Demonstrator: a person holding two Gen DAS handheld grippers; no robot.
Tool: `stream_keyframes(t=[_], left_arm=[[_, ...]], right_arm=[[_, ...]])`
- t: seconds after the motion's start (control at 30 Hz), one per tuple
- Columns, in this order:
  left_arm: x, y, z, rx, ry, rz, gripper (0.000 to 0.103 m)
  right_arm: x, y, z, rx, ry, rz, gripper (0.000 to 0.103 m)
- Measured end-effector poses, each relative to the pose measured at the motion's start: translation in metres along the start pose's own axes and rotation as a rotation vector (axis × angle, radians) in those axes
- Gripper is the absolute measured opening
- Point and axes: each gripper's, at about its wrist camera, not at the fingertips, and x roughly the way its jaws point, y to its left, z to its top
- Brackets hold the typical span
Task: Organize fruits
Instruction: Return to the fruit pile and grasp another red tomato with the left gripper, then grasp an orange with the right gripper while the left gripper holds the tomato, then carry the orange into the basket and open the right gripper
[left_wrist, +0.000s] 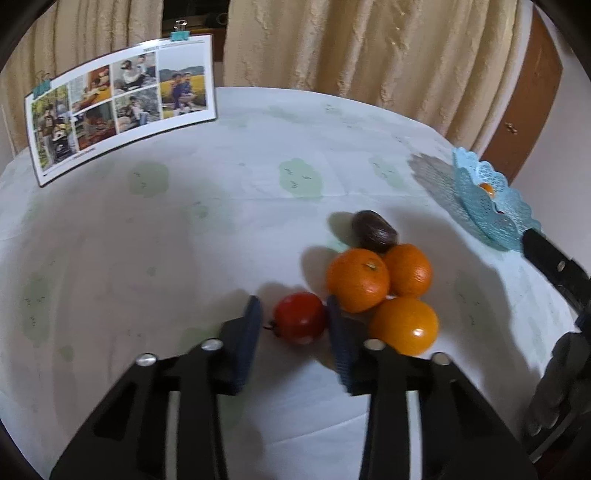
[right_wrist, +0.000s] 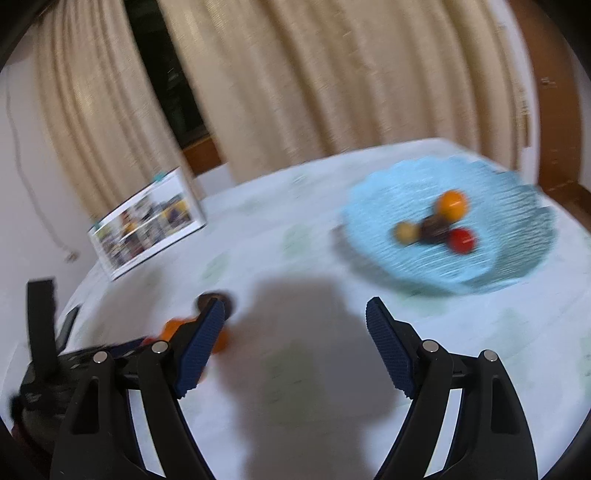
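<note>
The red tomato (left_wrist: 300, 318) sits on the tablecloth (left_wrist: 221, 229), right between the spread fingers of the left gripper (left_wrist: 294, 317). Those jaws are released and not pinching it, though the right-hand pad looks very close to the fruit. Just beside it there's a tight cluster: two oranges (left_wrist: 357, 279) touching each other, a glossy yellow-orange fruit (left_wrist: 404, 325) in front, and a dark brown fruit (left_wrist: 373, 231) at the back.

The right gripper (right_wrist: 295, 317) hangs wide open over bare cloth, holding nothing. Beyond it, pretty blurry, the blue lacy basket (right_wrist: 517, 229) holds four small fruits in orange, red, yellow and dark colours. A photo calendar (left_wrist: 118, 107) stands near the curtains (left_wrist: 369, 48).
</note>
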Motion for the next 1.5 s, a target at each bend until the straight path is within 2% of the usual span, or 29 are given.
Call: stream_keyframes(t=[0.2,0.37,0.6,0.83,1.0,1.2,1.37,1.5], left_arm=[[-0.009,0.003,0.002,-0.007,-0.037,0.0,0.031],[-0.024,0.013,0.007,-0.037,-0.093,0.042,0.031],[-0.031,0.022,0.008,-0.065,-0.118,0.065,0.031],[-0.033,0.024,0.006,-0.074,-0.124,0.059,0.031],[-0.033,0.024,0.006,-0.074,-0.124,0.06,0.031],[-0.033,0.024,0.006,-0.074,-0.121,0.068,0.031],[-0.033,0.023,0.006,-0.07,-0.12,0.076,0.031],[-0.033,0.021,0.007,-0.068,-0.119,0.083,0.031]], right_arm=[[0.02,0.039,-0.014,-0.06,0.122,0.121,0.081],[0.033,0.061,-0.024,-0.106,0.196,0.157,0.081],[0.054,0.077,-0.03,-0.133,0.286,0.188,0.054],[0.07,0.079,-0.033,-0.112,0.34,0.218,0.044],[0.062,0.079,-0.034,-0.122,0.327,0.22,0.044],[0.046,0.069,-0.026,-0.101,0.267,0.2,0.044],[0.024,0.048,-0.012,-0.069,0.176,0.141,0.044],[0.001,0.021,0.007,-0.035,0.063,0.042,0.044]])
